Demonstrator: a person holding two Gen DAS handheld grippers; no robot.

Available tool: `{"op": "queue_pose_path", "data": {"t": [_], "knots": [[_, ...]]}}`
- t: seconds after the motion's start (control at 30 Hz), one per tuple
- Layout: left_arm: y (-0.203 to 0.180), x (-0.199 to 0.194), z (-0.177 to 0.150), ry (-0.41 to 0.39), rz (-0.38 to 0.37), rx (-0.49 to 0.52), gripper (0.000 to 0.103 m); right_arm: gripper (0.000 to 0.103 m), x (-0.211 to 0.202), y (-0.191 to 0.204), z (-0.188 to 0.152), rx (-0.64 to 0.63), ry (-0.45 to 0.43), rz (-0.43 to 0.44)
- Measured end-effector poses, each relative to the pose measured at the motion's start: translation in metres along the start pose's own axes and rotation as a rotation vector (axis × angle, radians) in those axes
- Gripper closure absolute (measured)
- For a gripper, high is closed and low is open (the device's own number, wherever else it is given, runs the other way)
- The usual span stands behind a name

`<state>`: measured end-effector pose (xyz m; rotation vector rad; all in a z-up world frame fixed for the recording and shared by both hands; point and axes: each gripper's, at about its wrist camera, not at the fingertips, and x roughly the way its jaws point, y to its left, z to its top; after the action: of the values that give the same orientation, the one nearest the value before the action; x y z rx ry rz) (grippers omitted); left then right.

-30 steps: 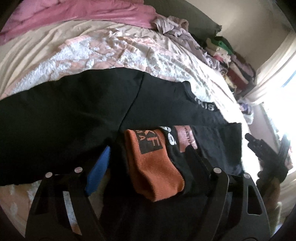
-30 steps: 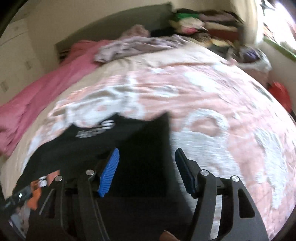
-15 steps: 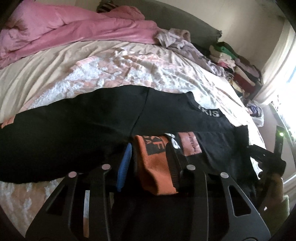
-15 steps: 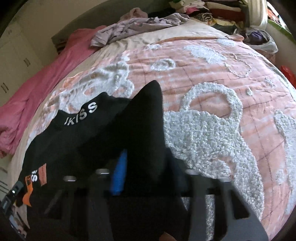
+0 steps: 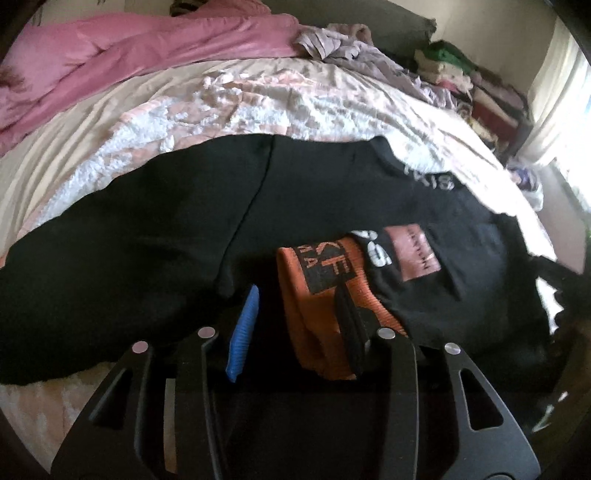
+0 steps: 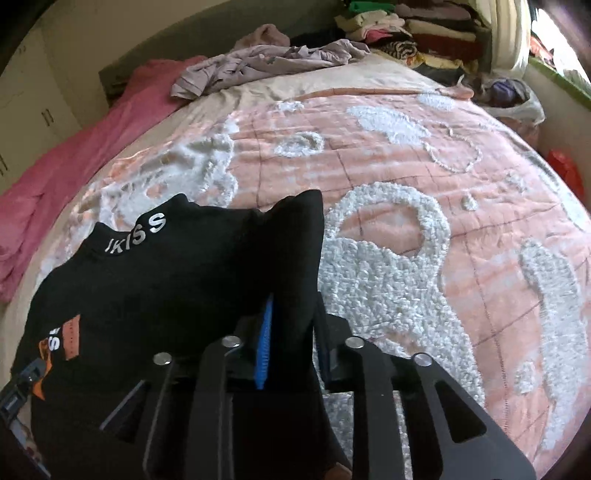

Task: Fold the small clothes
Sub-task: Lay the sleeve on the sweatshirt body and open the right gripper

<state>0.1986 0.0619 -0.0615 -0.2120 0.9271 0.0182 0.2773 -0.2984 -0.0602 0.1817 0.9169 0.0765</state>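
Left gripper [image 5: 295,314]: I have it clamped on the orange cuff [image 5: 317,306] of the black garment [image 5: 147,240], blue pad [image 5: 243,332] on one side, dark finger on the other. Jaws are easing apart a touch, cuff is between them and bunched, so the grip reads as holding.

Right gripper [image 6: 291,332]: I have it pinched on a raised fold of the same black garment [image 6: 166,288], blue pad [image 6: 264,347] pressed into the cloth. Jaws easing apart slightly here too, fabric between them, peak of the fold stands up just past the fingertips.

The garment lies spread across the near part of the bed, on the pink-and-white tufted bedspread [image 6: 424,192]. White "IKISS" lettering [image 6: 135,232] on the collar band, pinkish patch [image 5: 413,253] on the chest next to the orange cuff. In the left view the body of it runs off to the left, seam down the middle.

Beyond it: bare bedspread, then a crumpled lilac garment [image 6: 266,62] near the far edge, a pink duvet [image 5: 140,48] bunched along the left side. Furthest back, a stack of folded clothes [image 6: 413,29] in the corner by the window.
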Motion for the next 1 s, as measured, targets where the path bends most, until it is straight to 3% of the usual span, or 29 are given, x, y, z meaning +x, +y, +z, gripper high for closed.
{"op": "queue_pose_path", "data": {"t": [0.13,0.23,0.4,0.5,0.6,0.77,1.0], "knots": [[0.0,0.0,-0.004,-0.004,0.009,0.019,0.069,0.064,-0.016,-0.009,0.0,0.002,-0.034,-0.046],[0.001,0.0,-0.004,-0.004,0.011,0.023,0.068,0.063,-0.034,-0.013,-0.003,0.004,-0.07,-0.044],[0.002,-0.022,-0.003,-0.056,-0.037,-0.01,0.069,0.059,-0.058,0.005,-0.018,-0.064,-0.089,0.044],[-0.009,-0.041,0.0,-0.092,-0.06,0.039,0.069,0.057,-0.065,0.031,-0.032,-0.122,-0.063,0.144],[-0.018,-0.042,0.0,-0.078,-0.087,0.065,0.065,0.056,-0.066,0.058,-0.043,-0.164,-0.025,0.22],[-0.024,-0.017,-0.011,0.022,-0.083,0.084,0.059,0.054,-0.062,0.092,-0.059,-0.235,0.021,0.254],[-0.014,-0.007,-0.02,0.054,-0.097,0.043,0.05,0.047,-0.039,0.109,-0.072,-0.276,0.079,0.188]]}}
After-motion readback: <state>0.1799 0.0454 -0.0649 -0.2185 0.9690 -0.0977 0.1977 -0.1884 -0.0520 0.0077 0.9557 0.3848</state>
